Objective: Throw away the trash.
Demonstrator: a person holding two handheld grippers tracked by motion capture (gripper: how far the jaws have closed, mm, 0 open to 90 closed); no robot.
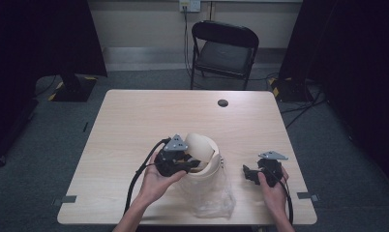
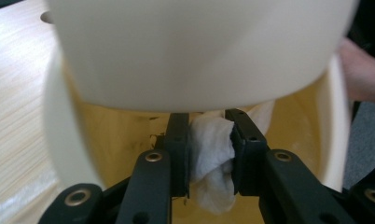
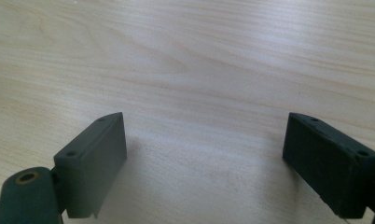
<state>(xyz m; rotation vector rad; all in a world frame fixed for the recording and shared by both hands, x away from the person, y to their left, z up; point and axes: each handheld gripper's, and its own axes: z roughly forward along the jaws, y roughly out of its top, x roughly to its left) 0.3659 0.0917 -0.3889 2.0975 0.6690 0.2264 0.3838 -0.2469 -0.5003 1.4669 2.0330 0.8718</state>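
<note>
On the near half of the wooden table [image 1: 134, 121], your left gripper [image 1: 185, 162] reaches into a cream bin [image 1: 204, 154] with a swing lid, lying tipped on its side near the middle of the front edge. From the high view you can see the bin's round outline, the crumpled clear plastic bag [image 1: 212, 195] spilling from it toward you, and your left hand [image 1: 161, 181] wrapped around the tool. What that view hides, the left gripper view supplies: looking along the jaws, your left gripper [image 2: 210, 154] is narrowed onto a wad of white tissue [image 2: 211, 158], both pads pressing its sides, just under the pale lid [image 2: 199, 51] and inside the yellowish interior of the bin [image 2: 115, 135]. The high view cannot tell you what is pinched; this one can.

Further right, your right gripper [image 1: 253, 175] sits in your right hand [image 1: 275, 193], well apart from the bin, low over bare tabletop near the front right corner. The right gripper view shows your right gripper [image 3: 204, 158] spread wide, with nothing between the jaws but wood grain of the table [image 3: 199, 60] below; whether the tips touch the surface I cannot tell.

Beyond the table, the high view adds a black folding chair [image 1: 225, 48] against the far wall and a small dark cable grommet [image 1: 223, 103] in the tabletop. No brand, label or writing is readable anywhere.
</note>
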